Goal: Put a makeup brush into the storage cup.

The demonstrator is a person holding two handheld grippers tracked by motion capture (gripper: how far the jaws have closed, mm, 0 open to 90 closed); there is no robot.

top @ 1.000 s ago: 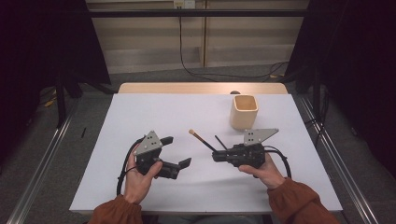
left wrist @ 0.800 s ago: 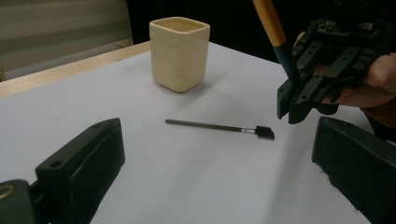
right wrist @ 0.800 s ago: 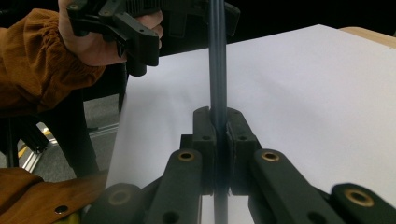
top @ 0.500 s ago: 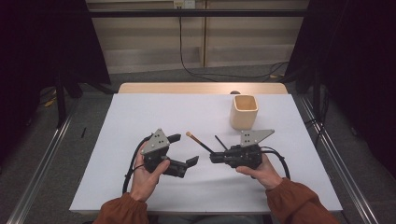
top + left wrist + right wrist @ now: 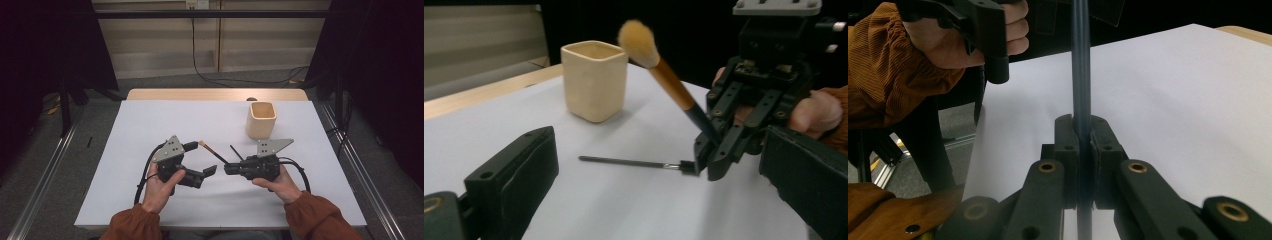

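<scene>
My right gripper [image 5: 710, 159] clamps the dark handle of the makeup brush [image 5: 664, 82], whose bristle head slants up and away. My left gripper [image 5: 207, 159] stands wide, holding nothing, facing it. Beyond both jaws, a thin black stick [image 5: 631, 162] lies flat before the beige cup [image 5: 261, 120].

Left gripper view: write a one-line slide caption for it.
Right hand-held gripper grips a makeup brush by its dark handle, bristles raised beside a cream cup; a thin black brush lies on the table.
</scene>
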